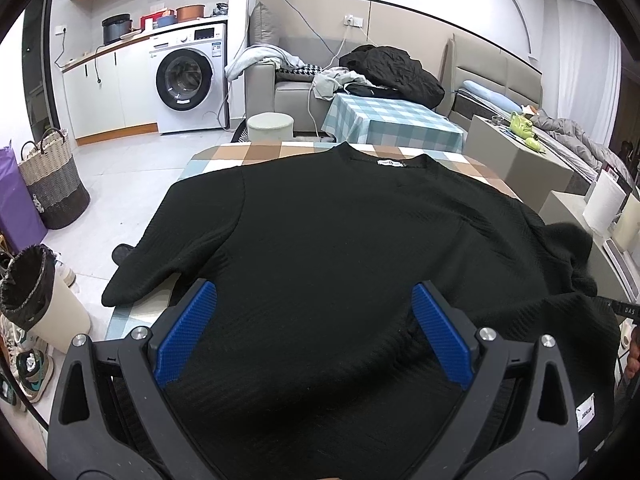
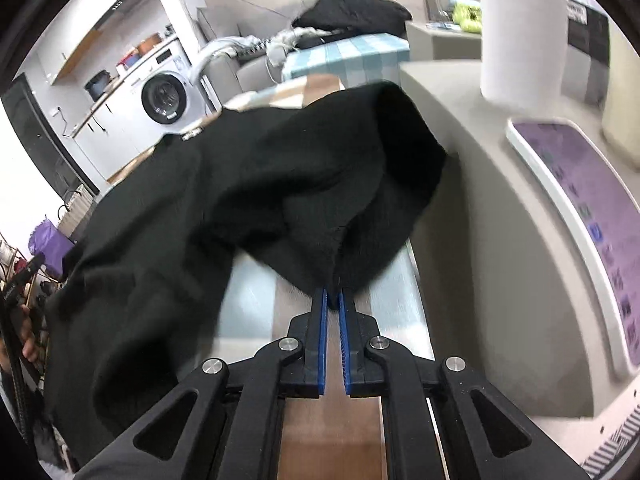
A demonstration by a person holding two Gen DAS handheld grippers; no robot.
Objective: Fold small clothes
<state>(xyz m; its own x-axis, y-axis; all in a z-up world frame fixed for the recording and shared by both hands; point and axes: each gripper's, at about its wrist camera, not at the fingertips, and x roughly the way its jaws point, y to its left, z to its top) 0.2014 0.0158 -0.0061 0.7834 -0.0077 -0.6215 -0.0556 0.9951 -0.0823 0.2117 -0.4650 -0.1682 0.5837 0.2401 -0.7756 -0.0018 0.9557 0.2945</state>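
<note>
A black knit sweater (image 1: 340, 220) lies front up on a table with a checked cloth (image 1: 224, 156), collar and white label at the far side. My left gripper (image 1: 314, 286) stands wide open over the near hem, its blue pads (image 1: 188, 332) on either side of the fabric and not pressing it. In the right wrist view my right gripper (image 2: 333, 293) is shut on the cuff end of the sweater's right sleeve (image 2: 380, 200). The sleeve hangs lifted and bunched above the tablecloth (image 2: 256, 300); the sweater's body (image 2: 180, 208) spreads to the left.
A grey counter (image 2: 480, 200) beside the table carries a paper roll (image 2: 520, 40) and a white-rimmed purple panel (image 2: 580, 200). Beyond are a second checked table (image 1: 392, 120), a stool (image 1: 270, 124) and a washing machine (image 1: 188, 80). A laundry basket (image 1: 56, 184) and bin (image 1: 40, 292) stand left.
</note>
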